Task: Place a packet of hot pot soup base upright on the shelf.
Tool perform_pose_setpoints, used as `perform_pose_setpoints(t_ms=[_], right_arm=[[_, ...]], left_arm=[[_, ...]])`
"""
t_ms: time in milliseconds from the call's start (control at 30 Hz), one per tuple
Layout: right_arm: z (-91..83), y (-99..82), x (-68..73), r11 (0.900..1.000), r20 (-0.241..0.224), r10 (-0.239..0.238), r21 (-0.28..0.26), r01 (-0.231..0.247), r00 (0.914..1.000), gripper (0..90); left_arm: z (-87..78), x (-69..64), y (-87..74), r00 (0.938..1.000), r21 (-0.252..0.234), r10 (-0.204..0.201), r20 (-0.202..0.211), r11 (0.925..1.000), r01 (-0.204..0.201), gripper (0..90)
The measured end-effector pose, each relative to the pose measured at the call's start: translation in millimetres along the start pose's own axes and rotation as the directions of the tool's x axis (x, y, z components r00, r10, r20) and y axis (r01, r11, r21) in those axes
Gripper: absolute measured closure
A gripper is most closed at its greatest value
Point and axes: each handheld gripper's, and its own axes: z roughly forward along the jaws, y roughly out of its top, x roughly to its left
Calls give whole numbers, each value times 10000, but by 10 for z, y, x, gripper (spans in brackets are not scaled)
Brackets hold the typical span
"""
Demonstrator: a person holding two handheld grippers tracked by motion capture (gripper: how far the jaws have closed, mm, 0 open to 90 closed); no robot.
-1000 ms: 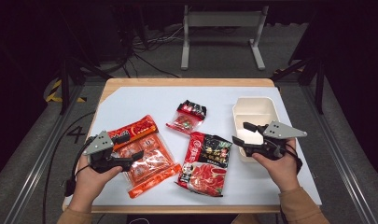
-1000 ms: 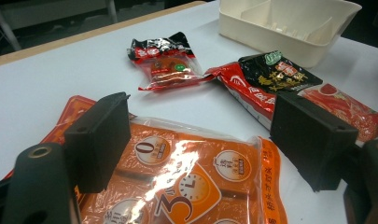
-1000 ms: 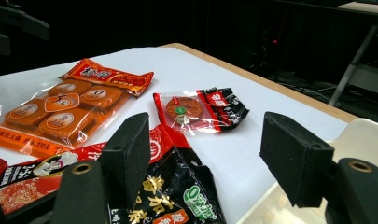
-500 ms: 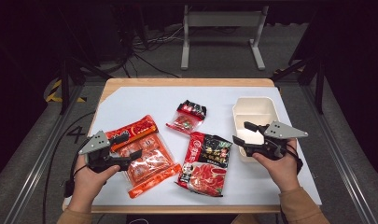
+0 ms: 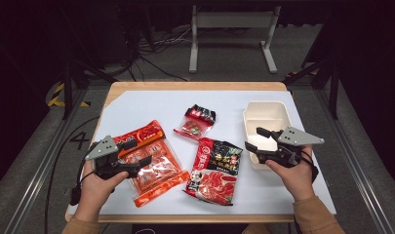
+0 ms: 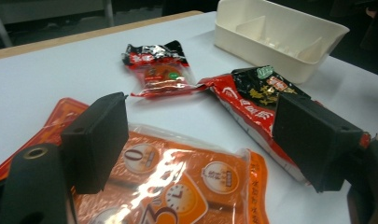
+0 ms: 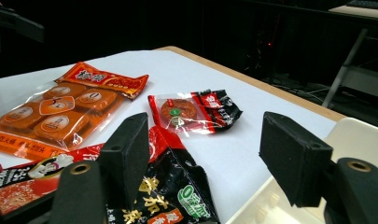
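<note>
I'm hovering the left gripper (image 5: 138, 152), jaws wide and empty, over the clear orange snack packet (image 5: 151, 163), lining up a grasp.

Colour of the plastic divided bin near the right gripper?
Cream-white: the plastic divided bin has plain walls and inner partitions, clearest in the left gripper view.

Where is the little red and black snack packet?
The little packet lies mid-table in the high view, left of the white bin and just beyond the big red and black pouch.
</note>
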Motion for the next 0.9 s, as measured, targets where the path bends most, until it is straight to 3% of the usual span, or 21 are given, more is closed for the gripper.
perform_pose_setpoints(t_ms=[133, 167, 367, 567, 700, 900], right_arm=[[-17, 11, -5, 10000, 70, -58, -37, 59, 10000, 357], [-23, 16, -6, 10000, 62, -66, -35, 67, 10000, 358], [-37, 16, -19, 10000, 113, -53, -38, 54, 9999, 361], [-41, -5, -30, 10000, 121, -46, 3, 46, 9999, 358], [-52, -7, -39, 9999, -124, -62, -81, 61, 9999, 394], [-61, -9, -43, 9998, -189, -109, -138, 107, 9998, 427]], left_arm=[[100, -58, 72, 9998, 198, 192, -31, 9996, -192, 197], [166, -83, 110, 9991, 364, 423, -12, 9984, -422, 197], [322, -129, 192, 9976, 493, 647, 241, 9966, -658, 197], [525, -170, 322, 9956, 353, 666, 657, 9970, -690, 194], [672, -201, 383, 9941, 428, 660, 859, 9966, -699, 191], [853, -209, 427, 9929, 439, 406, 1121, 9980, -458, 190]])
